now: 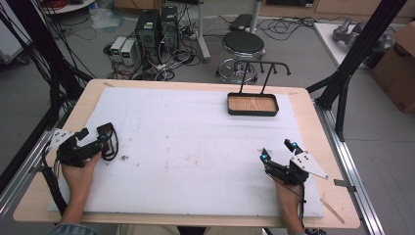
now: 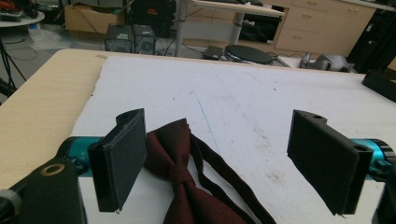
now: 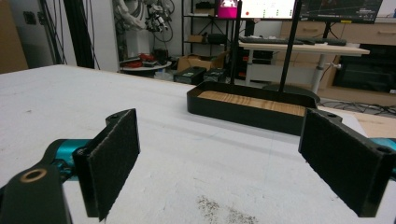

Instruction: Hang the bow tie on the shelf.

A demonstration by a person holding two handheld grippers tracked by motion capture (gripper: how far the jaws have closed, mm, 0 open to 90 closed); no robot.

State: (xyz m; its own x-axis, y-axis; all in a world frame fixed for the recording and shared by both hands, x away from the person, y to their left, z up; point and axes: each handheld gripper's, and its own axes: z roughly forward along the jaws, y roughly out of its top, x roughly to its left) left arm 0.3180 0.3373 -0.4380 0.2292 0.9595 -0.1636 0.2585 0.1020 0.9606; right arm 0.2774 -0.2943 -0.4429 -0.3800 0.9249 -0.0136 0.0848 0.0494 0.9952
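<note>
Dark red bow tie (image 2: 187,186) lies on white mat (image 1: 195,142) at 9 o'clock, between wide-open jaws of your left gripper (image 2: 219,163). Likely step: close on knot, not strap. Right gripper (image 3: 233,163), 4 o'clock, gapes empty; stand's tray (image 1: 252,104) waits at 1 o'clock.

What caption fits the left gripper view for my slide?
Open left hand-held gripper straddling a dark red bow tie lying on the white table cover.

Bow tie (image 2: 187,186) lower part cut off by bottom edge
</note>
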